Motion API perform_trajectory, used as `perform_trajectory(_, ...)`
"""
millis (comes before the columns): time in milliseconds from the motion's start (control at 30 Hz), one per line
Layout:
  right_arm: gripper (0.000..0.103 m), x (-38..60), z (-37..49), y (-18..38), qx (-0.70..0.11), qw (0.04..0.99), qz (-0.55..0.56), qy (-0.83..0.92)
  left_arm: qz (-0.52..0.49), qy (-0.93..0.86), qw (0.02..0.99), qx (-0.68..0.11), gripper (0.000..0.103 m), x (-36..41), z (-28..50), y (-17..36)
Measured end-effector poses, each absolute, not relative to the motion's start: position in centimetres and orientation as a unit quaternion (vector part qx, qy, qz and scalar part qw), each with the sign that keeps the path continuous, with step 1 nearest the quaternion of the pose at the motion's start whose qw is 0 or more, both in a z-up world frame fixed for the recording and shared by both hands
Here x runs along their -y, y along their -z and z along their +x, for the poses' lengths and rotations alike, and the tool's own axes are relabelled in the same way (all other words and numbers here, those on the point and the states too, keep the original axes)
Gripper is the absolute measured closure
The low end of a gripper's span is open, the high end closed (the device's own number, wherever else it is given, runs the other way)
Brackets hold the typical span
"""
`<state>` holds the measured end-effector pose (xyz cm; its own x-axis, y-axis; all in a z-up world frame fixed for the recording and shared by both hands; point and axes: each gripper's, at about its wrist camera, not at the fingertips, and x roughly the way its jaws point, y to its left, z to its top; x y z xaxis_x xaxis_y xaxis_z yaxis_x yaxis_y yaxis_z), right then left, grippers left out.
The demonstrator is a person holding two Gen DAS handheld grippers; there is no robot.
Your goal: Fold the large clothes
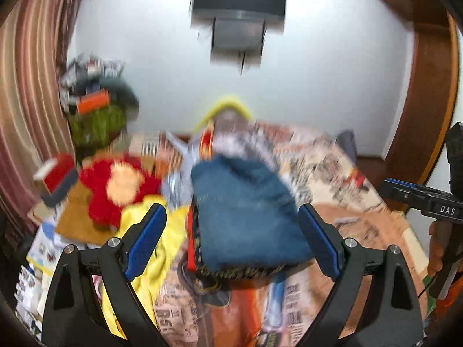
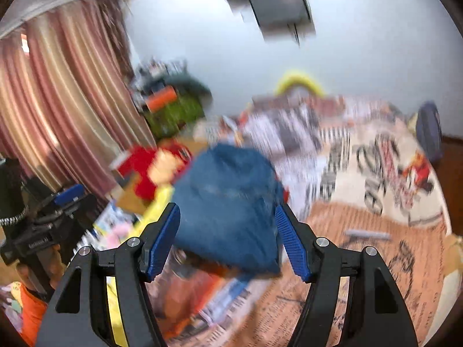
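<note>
A folded blue denim garment (image 1: 246, 211) lies on top of a pile of clothes on the bed; it also shows in the right wrist view (image 2: 231, 202). Under it a dark patterned cloth with an orange edge (image 1: 231, 271) sticks out. My left gripper (image 1: 233, 240) is open and empty, hovering just in front of the denim. My right gripper (image 2: 227, 240) is open and empty, also close in front of the denim. Both views are blurred by motion. The right gripper's body (image 1: 428, 199) shows at the right edge of the left wrist view, the left gripper's body (image 2: 43, 225) at the left of the right wrist view.
The bed has a printed orange and cream cover (image 1: 361, 202). A yellow garment (image 1: 150, 245) and a red plush toy (image 1: 121, 190) lie left of the pile. Clutter and a green basket (image 1: 95, 124) stand by the striped curtain (image 1: 29, 86). A dark shelf (image 1: 240, 0) hangs on the white wall.
</note>
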<state>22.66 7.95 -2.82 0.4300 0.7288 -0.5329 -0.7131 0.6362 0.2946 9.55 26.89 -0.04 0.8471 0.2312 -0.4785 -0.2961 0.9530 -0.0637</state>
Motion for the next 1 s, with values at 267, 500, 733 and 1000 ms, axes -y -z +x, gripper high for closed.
perform_trajectory(267, 0.038, -4.1, 14.0, -4.0, -0.157, 0.883, 0.032, -0.442, -0.030, -0.143, 0.984, -0.101, 0.010, -20.4, 1.9, -6.1)
perform_trajectory(500, 0.038, -2.3, 9.1, -4.7, -0.092, 0.898, 0.042, -0.429, 0.015, -0.179, 0.983, -0.037, 0.010, -15.1, -2.7, -6.3)
perform_trajectory(733, 0.032, -2.2, 7.4, -4.0, -0.072, 0.918, 0.032, -0.388, 0.005, -0.186, 0.982, -0.035, 0.003, -13.4, -4.5, -5.3)
perform_trajectory(1000, 0.000, -2.2, 7.2, -3.9, -0.065, 0.935, 0.023, -0.349, -0.019, -0.186, 0.981, -0.049, 0.000, -13.8, -4.7, -4.2)
